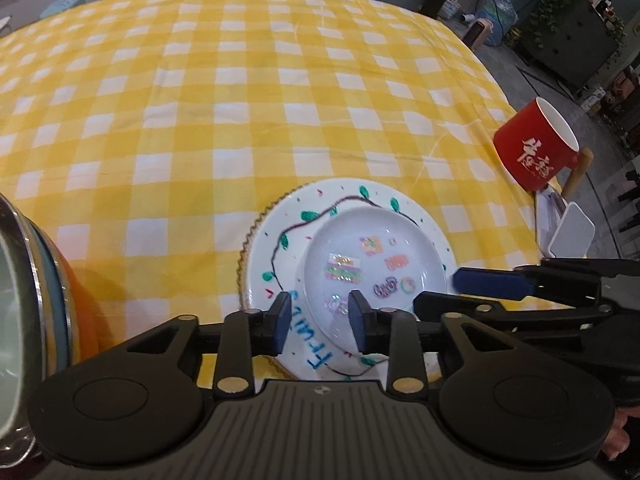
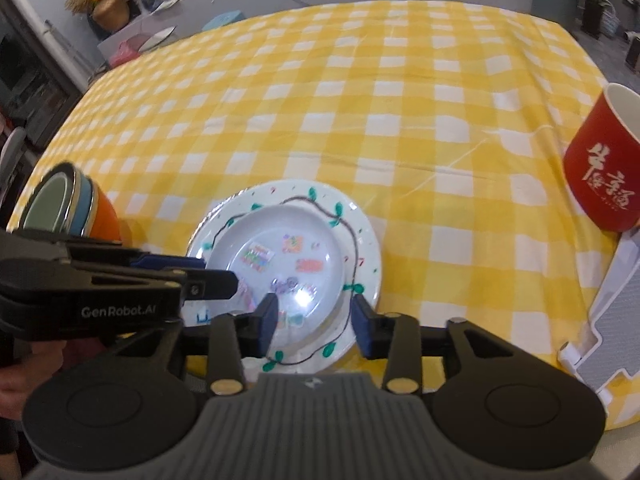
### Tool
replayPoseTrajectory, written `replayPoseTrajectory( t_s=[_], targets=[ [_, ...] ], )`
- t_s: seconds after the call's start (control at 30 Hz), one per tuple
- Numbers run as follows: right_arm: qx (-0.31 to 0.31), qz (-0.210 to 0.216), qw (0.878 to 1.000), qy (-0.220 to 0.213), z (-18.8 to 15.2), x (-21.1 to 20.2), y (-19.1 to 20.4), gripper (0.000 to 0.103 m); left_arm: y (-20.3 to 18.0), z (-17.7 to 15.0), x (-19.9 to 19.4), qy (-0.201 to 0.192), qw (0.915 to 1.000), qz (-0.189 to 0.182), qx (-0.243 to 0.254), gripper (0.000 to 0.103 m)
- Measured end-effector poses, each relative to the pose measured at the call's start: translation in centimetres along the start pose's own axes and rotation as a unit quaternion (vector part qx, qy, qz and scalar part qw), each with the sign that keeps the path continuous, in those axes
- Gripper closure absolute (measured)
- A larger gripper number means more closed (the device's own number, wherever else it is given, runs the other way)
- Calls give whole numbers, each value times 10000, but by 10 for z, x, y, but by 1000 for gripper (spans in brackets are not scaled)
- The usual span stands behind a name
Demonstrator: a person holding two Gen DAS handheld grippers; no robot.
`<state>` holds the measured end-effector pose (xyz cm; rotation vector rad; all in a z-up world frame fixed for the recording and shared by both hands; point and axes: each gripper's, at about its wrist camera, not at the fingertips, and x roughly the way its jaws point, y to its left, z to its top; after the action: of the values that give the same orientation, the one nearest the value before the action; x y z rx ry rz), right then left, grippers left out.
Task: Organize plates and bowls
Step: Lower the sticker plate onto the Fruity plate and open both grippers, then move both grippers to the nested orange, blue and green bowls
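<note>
Small dish sits nested on painted plate, lower centre of frame. Your left gripper and right gripper: jaws apart, nothing clamped. Risk: pulling back low, fingers clip dish rim (stack shifts on cloth).

Bright, even indoor light; a white glare spot sits in the small dish. Fisheye bends the bench edges, corners darken, slight softness throughout.
</note>
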<state>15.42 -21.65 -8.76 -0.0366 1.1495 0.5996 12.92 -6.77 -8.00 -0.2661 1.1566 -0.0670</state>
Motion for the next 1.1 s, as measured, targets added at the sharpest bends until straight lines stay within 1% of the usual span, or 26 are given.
replayPoseTrajectory(
  t_s=[0.03,0.1,0.13,0.17,0.2,0.27,0.33,0.4,0.43,0.5,0.53,0.6,0.7,0.77,0.83,0.9,0.97,1.03,1.1],
  targets=[
    [68,22,10000,-31,0,-2,-2,56,1,0,-2,-61,10000,7,-35,56],
    [198,83,9997,-92,1,-4,-5,47,2,1,-7,-276,9995,26,-139,50],
    [271,83,9995,-121,1,-5,-7,38,2,2,-10,-385,9991,43,-181,49],
    [332,76,9993,-143,2,-5,-8,31,3,3,-14,-461,9987,58,-203,48],
    [390,71,9991,-172,2,-5,-9,29,3,4,-17,-524,9984,61,-205,48],
    [555,144,9981,-214,4,-5,-13,16,5,5,-25,-683,9973,57,-244,45],
    [799,353,9959,-232,4,-5,-20,10,8,6,-34,-869,9956,43,-337,37],
    [1019,493,9932,-267,5,-5,-25,8,10,8,-40,-1019,9939,6,-428,31],
    [1104,530,9919,-331,5,-6,-27,5,11,8,-44,-1058,9934,-14,-451,29],
    [1221,591,9893,-540,6,-11,-29,3,13,9,-51,-1108,9928,-19,-459,27],
    [1270,617,9879,-638,6,-14,-30,3,14,9,-55,-1168,9920,-8,-474,23],
    [1346,667,9853,-813,7,-20,-31,3,16,9,-65,-1343,9895,36,-527,20],
    [1266,619,9848,-1018,9,-29,-25,3,19,7,-83,-1680,9846,30,-493,20],
    [1099,702,9863,-1010,10,-34,-16,3,20,5,-98,-1842,9822,73,-374,20],
    [983,799,9858,-1104,12,-39,-3,3,21,3,-113,-2044,9782,225,-282,19],
    [894,864,9844,-1247,13,-45,10,3,24,0,-128,-2282,9724,409,-254,17],
    [749,844,9843,-1354,15,-51,28,3,30,-2,-142,-2459,9672,568,-284,16],
    [597,830,9847,-1413,18,-55,47,3,39,-5,-152,-2508,9650,695,-334,15],
    [496,867,9853,-1388,21,-56,63,3,50,-8,-159,-2464,9642,880,-442,15]
  ],
)
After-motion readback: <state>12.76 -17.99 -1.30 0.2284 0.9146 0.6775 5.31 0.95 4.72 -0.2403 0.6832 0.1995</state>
